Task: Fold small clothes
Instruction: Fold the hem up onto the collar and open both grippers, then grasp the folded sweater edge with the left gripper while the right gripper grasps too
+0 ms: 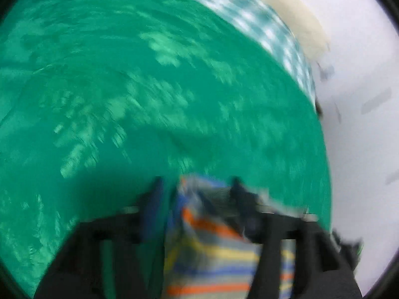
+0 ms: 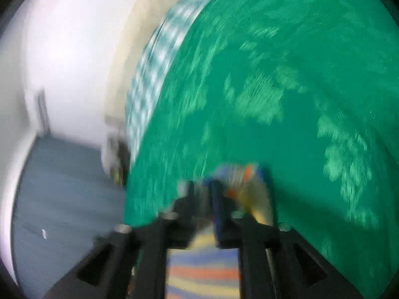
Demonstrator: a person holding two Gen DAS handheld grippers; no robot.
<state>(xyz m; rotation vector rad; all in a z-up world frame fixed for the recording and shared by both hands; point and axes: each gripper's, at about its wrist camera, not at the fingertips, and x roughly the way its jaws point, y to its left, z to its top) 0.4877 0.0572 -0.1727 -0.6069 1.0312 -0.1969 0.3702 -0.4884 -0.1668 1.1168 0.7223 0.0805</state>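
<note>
Watching both wrist views, I get heavy blur, so I read the details with caution. My left gripper [image 1: 197, 186] has its jaws standing apart, and the striped garment [image 1: 214, 254] runs up between them; it looks draped against the right-hand finger rather than pinched, so I judge this grip loose. My right gripper [image 2: 202, 186] also shows a gap between its fingers, with a bunched corner of the same striped cloth sitting at the tips and more of it hanging below the camera. Whether those pads bite on the fabric I cannot tell.

The garment sits low in both views, over the green leaf-patterned sheet [image 1: 149, 87], close to the edge of the bed where a checked cloth [image 1: 274, 32] and a cream layer [image 1: 294, 12] show beside a white wall [image 1: 361, 74].

My worry is the cloth slipping out unevenly: if one side lets go first, the fold will skew or collapse into a heap. Another risk is the edge nearby; a corner landing past it could drag the whole piece toward the grey floor [image 2: 62, 186]. Cloth snagging on a finger could also pull the fold open.
</note>
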